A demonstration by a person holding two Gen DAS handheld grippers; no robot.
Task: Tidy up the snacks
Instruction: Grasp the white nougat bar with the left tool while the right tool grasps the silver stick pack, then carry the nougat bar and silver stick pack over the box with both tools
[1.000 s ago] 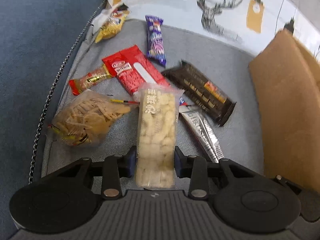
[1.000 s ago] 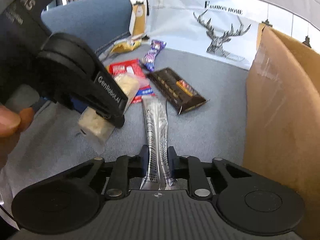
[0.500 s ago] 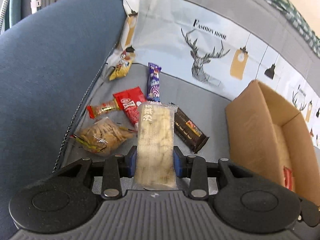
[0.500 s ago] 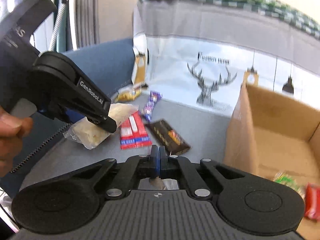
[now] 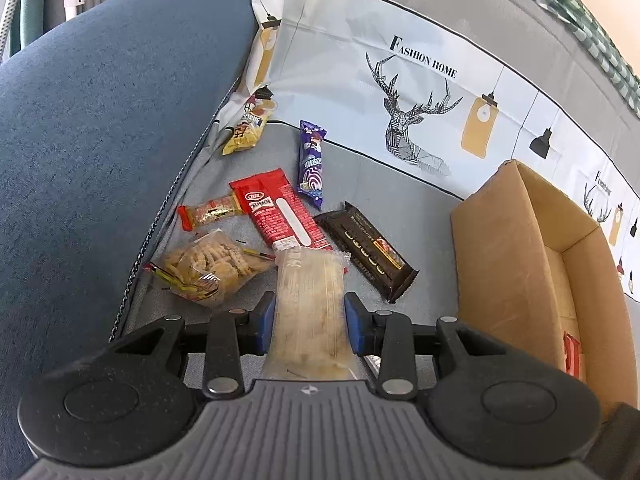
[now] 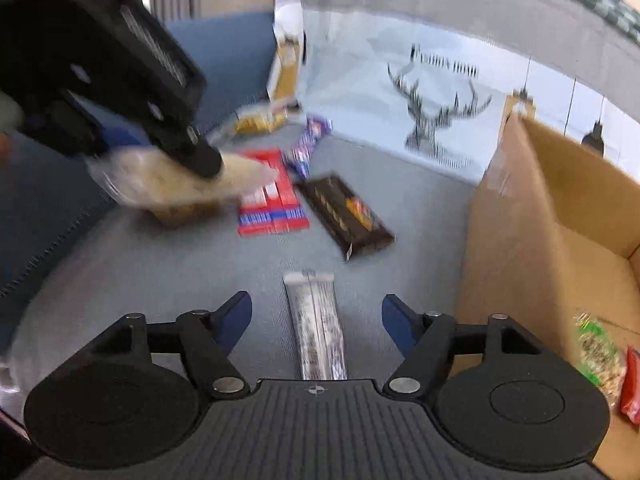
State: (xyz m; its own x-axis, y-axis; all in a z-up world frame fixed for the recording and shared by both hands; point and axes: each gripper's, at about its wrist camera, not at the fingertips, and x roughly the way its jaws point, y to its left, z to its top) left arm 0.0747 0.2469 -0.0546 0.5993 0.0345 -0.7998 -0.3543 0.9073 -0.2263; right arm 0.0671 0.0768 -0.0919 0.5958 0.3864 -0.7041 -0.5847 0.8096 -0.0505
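A: Grey cushion (image 5: 384, 184) under both tools, blue armrest (image 5: 100, 120) off the left tool's left side, a deer-print cloth (image 5: 400, 92) along the back. What is the left tool (image 5: 310, 322) doing?

B: It pinches a clear pack of pale biscuits (image 5: 310, 300) between its blue pads, the pack sticking out ahead of the tips and lifted off the cushion.

A: And beyond it?

B: Just ahead to its left lies a clear bag of crackers (image 5: 208, 268). Further ahead are a red pack (image 5: 280, 210), a small red-ended bar (image 5: 210, 212) to the left of that, a purple bar (image 5: 312, 164) and a yellow bag (image 5: 246, 134) by the cloth. Ahead to its right lies a dark brown bar (image 6: 344, 214).

A: The right tool (image 6: 316, 316)?

B: Its jaws have just been opening and stand spread wide. A silver stick pack (image 6: 318, 328) lies lengthwise between them on the cushion, touching neither pad.

A: The box (image 6: 540, 240)?

B: Cardboard, open-topped, just to the right of both tools. Inside, at the right tool's right, I see a green bag (image 6: 598, 354) and something red (image 6: 632, 384) beside it. The right view is blurred, so labels are unreadable.
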